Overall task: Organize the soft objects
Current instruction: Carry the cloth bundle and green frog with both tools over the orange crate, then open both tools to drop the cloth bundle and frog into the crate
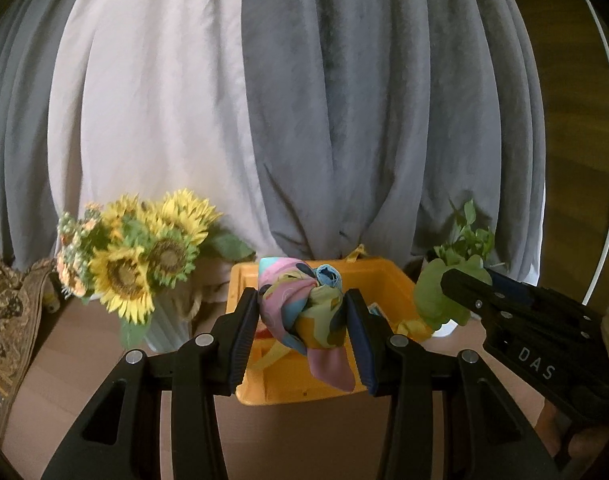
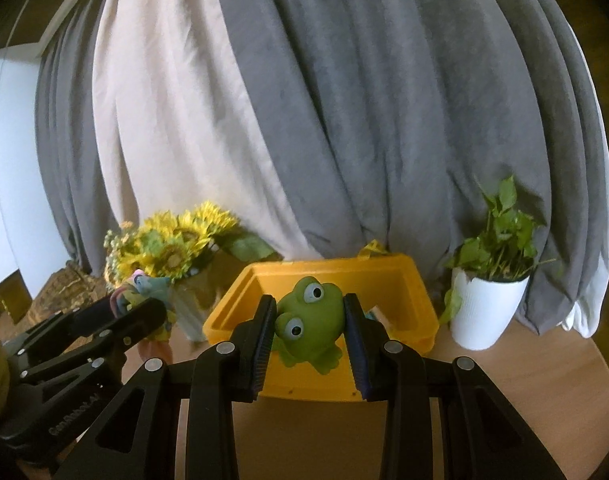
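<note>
Closest to me, the left gripper (image 1: 304, 322) was clamped on a knotted silk scarf (image 1: 302, 312) in pink, blue and olive, its pads pressing both sides of the bundle while one loose pink tail hung below the fingertips. Beside it the right gripper (image 2: 309, 330) was squeezed shut on a green rubber frog (image 2: 310, 320), which sat tilted between the pads with its eyes turned toward the left jaw. Both loads hung in the air just ahead of the fingers, with the yellow plastic bin (image 2: 404, 280) beyond and below them on the wooden table (image 2: 524, 380). A vase of sunflowers (image 1: 144, 252) stood off to the left of the tools and a potted plant (image 2: 492, 288) to the right. My worry was the scarf: its dangling tail could catch the bin's near rim and drag the bundle out onto the table. The frog, held askew, looked likely to squirt out if the grip eased unevenly. The two tools also sat near enough to knock together.
</note>
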Motion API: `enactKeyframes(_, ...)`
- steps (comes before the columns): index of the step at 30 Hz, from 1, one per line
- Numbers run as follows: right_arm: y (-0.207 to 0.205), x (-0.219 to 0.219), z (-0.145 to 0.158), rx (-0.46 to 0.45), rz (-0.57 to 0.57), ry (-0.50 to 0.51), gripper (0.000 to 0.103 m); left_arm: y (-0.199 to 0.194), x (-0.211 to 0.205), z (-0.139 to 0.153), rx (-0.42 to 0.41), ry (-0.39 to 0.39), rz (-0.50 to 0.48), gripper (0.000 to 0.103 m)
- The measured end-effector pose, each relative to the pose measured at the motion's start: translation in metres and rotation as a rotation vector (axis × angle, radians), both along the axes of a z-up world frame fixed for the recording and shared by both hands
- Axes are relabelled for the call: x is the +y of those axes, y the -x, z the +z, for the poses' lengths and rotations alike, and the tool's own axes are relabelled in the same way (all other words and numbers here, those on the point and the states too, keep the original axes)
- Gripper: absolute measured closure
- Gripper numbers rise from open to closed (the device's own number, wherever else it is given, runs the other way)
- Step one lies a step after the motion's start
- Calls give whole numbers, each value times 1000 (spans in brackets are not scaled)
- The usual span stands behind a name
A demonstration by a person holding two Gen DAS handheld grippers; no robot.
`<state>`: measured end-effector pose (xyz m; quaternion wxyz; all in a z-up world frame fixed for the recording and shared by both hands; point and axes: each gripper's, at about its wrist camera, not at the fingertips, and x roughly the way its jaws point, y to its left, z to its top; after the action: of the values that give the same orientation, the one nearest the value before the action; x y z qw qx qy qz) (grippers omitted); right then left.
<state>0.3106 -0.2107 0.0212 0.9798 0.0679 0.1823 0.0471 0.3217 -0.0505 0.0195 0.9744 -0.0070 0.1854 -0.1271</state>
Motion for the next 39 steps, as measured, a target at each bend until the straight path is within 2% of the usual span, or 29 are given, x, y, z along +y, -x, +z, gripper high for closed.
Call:
enactKeyframes(11, -33, -12, 10, -37, -26, 6, 68, -38, -11, 7, -20, 5, -3, 60)
enactKeyframes(21, -72, -23, 6, -26, -46, 11, 68, -82, -19, -1, -5, -29, -11, 60)
enactKeyframes(30, -119, -29, -13, 39, -56, 16, 68, -133, -26, -23, 58, -44, -25, 60)
enactKeyframes(39, -169, -41, -46, 160, -62, -24, 68, -179, -35, -53, 132, -67, -38, 60)
